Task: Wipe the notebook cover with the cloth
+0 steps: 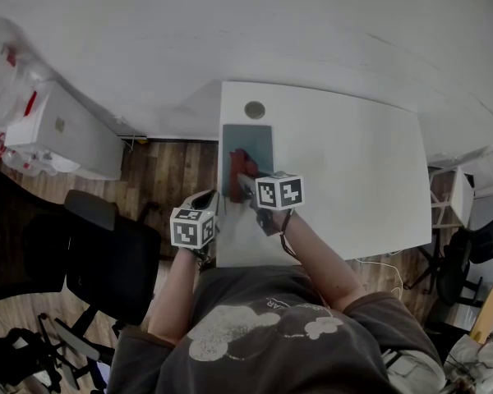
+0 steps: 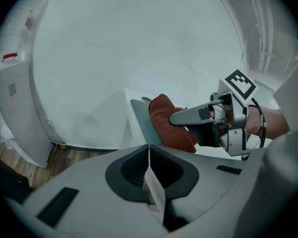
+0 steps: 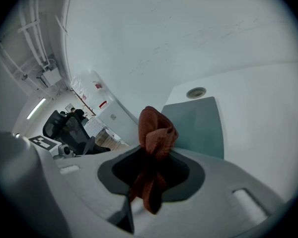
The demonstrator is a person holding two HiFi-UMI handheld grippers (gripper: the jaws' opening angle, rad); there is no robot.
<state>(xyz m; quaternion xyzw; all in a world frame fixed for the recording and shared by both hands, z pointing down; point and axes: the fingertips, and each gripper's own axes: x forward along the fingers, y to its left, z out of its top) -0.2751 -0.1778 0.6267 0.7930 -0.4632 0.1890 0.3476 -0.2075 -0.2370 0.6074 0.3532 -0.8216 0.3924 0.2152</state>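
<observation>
Toward the left rear of the white bench [image 1: 345,171]: grey-green notebook [image 1: 253,136], lying flat, long side running along the bench's left edge, just in front of a round grommet [image 1: 255,109]. Over the notebook's near half, a rust-red cloth [image 3: 154,138], bunched into a knot-like wad and pinched between the jaws of the right gripper [image 3: 151,167]; jaws closed down tight on the fabric, a loose tail hanging back behind the grip. Wad down at the cover, touching or only just above it, hard to tell which from any view. Left gripper [image 2: 149,152] near the bench's front left corner, well short of the notebook, jaws pressed fully together with nothing between them, aimed toward the cloth and the other gripper. Both forearms bare, reaching forward from a dark printed shirt. Off to the left, on wooden floor [image 1: 168,171]: black office chair [image 1: 107,253] and a low white cabinet [image 1: 66,134] against the wall.
</observation>
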